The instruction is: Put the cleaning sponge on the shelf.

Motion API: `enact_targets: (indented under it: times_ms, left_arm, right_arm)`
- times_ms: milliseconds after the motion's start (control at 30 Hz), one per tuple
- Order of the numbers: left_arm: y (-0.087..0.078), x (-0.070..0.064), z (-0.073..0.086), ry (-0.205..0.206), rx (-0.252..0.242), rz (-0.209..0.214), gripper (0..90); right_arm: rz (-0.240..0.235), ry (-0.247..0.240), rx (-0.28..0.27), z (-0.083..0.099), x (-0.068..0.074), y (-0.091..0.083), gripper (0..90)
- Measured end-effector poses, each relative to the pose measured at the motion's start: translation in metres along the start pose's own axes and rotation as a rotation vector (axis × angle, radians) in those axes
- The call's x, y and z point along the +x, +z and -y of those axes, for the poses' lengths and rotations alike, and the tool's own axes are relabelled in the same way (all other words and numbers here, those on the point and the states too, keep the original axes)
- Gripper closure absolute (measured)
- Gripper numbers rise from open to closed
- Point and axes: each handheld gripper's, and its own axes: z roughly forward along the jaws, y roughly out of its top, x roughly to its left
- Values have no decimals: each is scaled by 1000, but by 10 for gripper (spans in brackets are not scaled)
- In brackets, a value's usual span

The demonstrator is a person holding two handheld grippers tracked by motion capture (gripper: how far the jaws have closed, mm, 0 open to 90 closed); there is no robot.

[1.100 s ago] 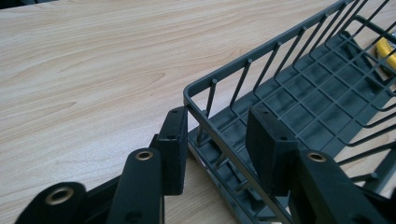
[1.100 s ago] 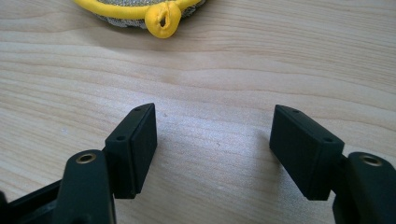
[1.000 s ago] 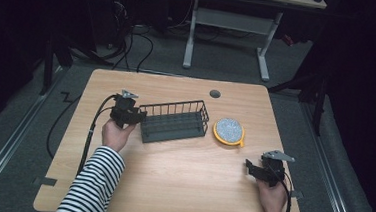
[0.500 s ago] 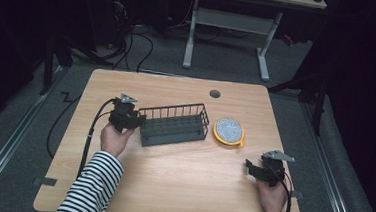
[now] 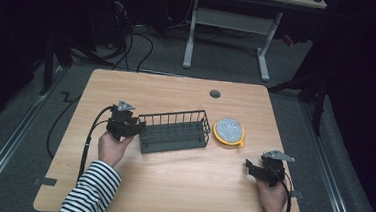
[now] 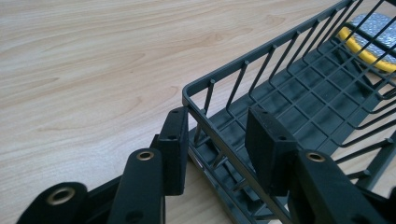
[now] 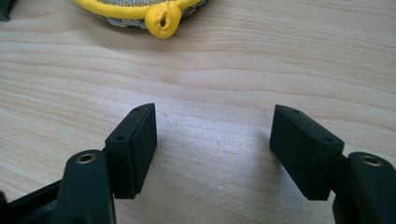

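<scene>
— What do you see from above?

— My left gripper (image 5: 133, 127) sits at the 9 o'clock end of the rack (image 5: 174, 131), right at its short wall. The rack lies mid-table (image 5: 169, 195), its long axis running from 9 to 3 o'clock, tipped a little towards 2. At its 3 o'clock end, just beside it, lies the pad (image 5: 229, 131), round, grey with a yellow rim. My right gripper (image 5: 251, 168) rests well apart, at about 5 o'clock from the rack, near the table's front edge. So my left hand (image 5: 113, 148) is by far the nearer one to the rack.

— And along your left gripper?

— My left gripper (image 6: 217, 140) is spread, released, with the rack's (image 6: 299, 88) end rim passing between the jaws: one pad outside the wall, close against the corner, the other inside over the floor grid. Nothing is pinched yet. The rack runs away from me towards 1 o'clock, and the pad (image 6: 369, 42) shows through the bars at the far end.

— And the right one?

— My right gripper (image 7: 212, 144) is wide open over bare wood, grasping nothing. The pad (image 7: 140, 11) lies ahead at about 11 o'clock, its yellow loop pointing back at me, well short of the jaws.

— What does the next move turn on?

— I judge it's the wall between my left jaws: closing would pinch the rack's short end, so any pull goes along its long axis.
</scene>
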Motion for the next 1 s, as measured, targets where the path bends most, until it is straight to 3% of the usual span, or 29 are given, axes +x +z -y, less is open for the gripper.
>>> enact_targets:
  times_ms: [733,867,1000]
  left_arm:
    - [-13,-18,15,20,-2,24,589]
    - [-11,-20,14,30,15,26,527]
    - [-12,-19,12,19,-5,33,447]
  right_arm:
    - [0,0,0,0,0,0,322]
    - [0,0,0,0,0,0,322]
    - [0,0,0,0,0,0,322]
